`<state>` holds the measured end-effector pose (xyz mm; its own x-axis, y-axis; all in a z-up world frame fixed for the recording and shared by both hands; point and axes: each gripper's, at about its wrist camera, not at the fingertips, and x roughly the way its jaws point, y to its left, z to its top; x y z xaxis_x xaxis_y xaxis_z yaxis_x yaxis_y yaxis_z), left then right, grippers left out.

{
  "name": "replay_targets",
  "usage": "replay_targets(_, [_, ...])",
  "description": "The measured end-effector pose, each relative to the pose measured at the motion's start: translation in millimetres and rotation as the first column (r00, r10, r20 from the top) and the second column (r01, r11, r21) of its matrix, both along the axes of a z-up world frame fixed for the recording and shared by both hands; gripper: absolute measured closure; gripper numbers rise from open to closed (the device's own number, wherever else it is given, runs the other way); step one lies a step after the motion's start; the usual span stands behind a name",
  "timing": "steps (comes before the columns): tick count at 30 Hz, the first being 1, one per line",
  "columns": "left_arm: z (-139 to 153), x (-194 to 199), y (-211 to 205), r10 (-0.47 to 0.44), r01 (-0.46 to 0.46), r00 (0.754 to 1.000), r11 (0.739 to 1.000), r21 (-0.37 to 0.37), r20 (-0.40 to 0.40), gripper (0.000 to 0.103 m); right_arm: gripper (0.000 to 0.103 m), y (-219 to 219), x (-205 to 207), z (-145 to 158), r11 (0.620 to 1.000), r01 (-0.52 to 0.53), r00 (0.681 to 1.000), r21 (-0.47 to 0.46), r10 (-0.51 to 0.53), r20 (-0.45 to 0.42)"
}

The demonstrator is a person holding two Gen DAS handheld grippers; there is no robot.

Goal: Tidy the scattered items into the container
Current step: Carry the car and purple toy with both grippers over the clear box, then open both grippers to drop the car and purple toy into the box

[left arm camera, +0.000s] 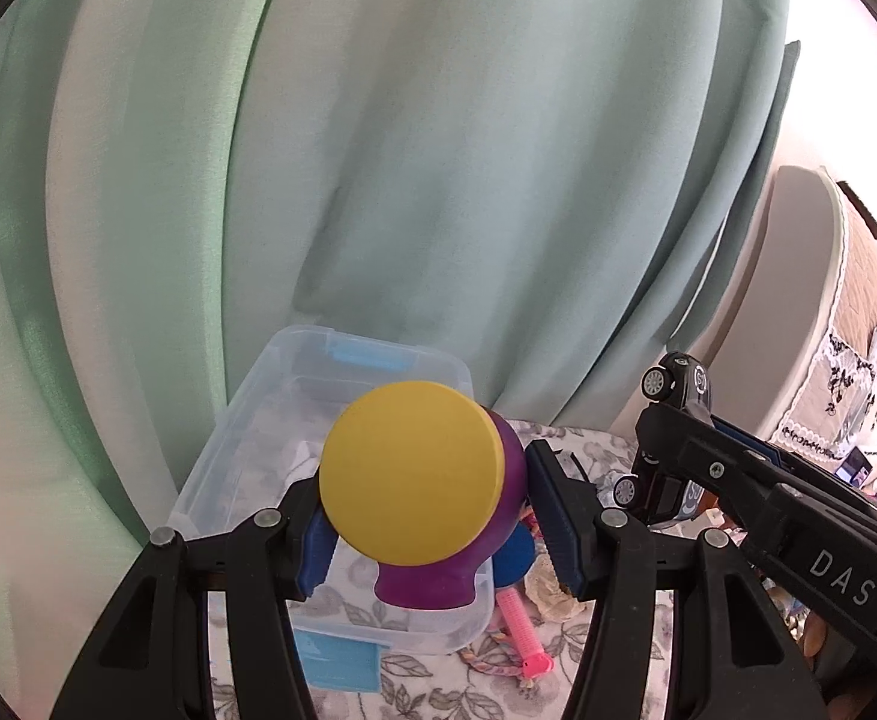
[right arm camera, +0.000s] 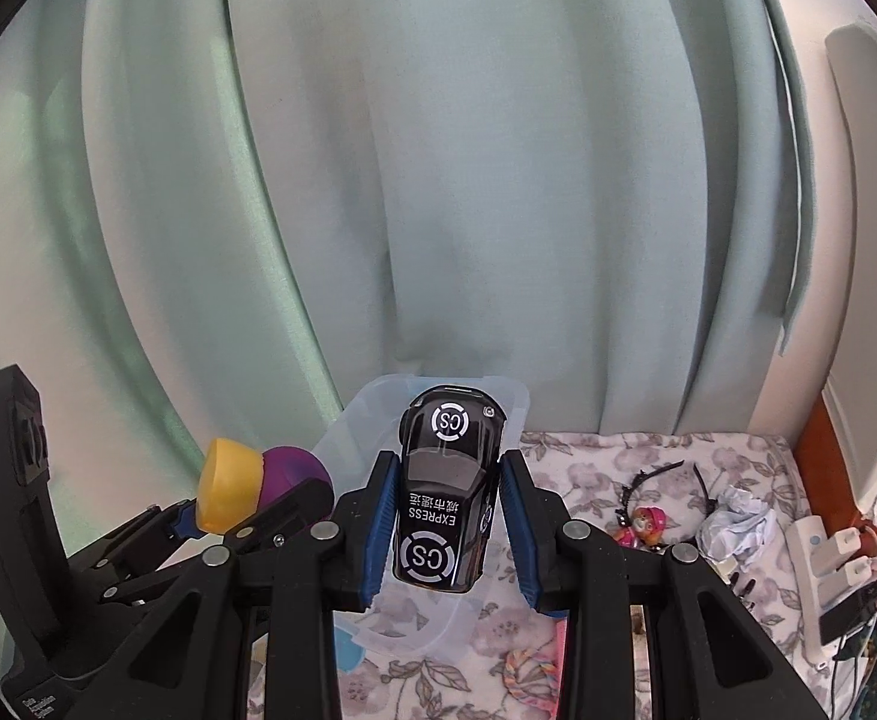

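My left gripper point(left arm camera: 432, 522) is shut on a purple toy with a yellow disc top point(left arm camera: 411, 474) and holds it above the clear plastic container point(left arm camera: 258, 420) with blue latches. The toy also shows in the right wrist view point(right arm camera: 240, 489). My right gripper point(right arm camera: 447, 516) is shut on a black toy car point(right arm camera: 444, 492) marked "CS" and "EXPRESS", held above the container's rim point(right arm camera: 516, 402). The car also shows in the left wrist view point(left arm camera: 675, 396), to the right of the container.
A floral cloth point(right arm camera: 588, 462) covers the surface. On it lie a pink comb point(left arm camera: 522, 630), a braided rope point(right arm camera: 528, 669), a small pink figure point(right arm camera: 642, 525), a black hairband point(right arm camera: 648, 477) and crumpled paper point(right arm camera: 738, 525). A green curtain point(left arm camera: 438, 180) hangs close behind. A power strip point(right arm camera: 834, 546) lies at the right.
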<state>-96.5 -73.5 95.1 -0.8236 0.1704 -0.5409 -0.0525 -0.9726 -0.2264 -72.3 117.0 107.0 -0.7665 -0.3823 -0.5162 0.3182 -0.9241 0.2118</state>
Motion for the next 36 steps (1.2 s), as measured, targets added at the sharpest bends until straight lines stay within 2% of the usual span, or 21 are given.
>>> replay_targets(9, [-12.9,-8.6,-16.3,0.037,-0.037,0.999,0.999,0.005,0.035,0.043,0.066,-14.8,-13.9,-13.8,1.0,-0.027,0.999,0.002,0.027,0.033])
replay_targets(18, [-38.0,-25.4,-31.7,0.064,-0.065,0.994,0.998,0.01,0.088,0.043,0.066,-29.5,-31.7,-37.3,0.998,-0.055,0.994,0.007,0.054,0.092])
replay_targets(36, [-78.7,-40.5,-60.2,0.116,-0.121,0.973,0.993,0.016,0.197,0.043,0.066,-53.5,-52.6,-85.1,0.993,-0.116,0.966,0.021,0.108,0.235])
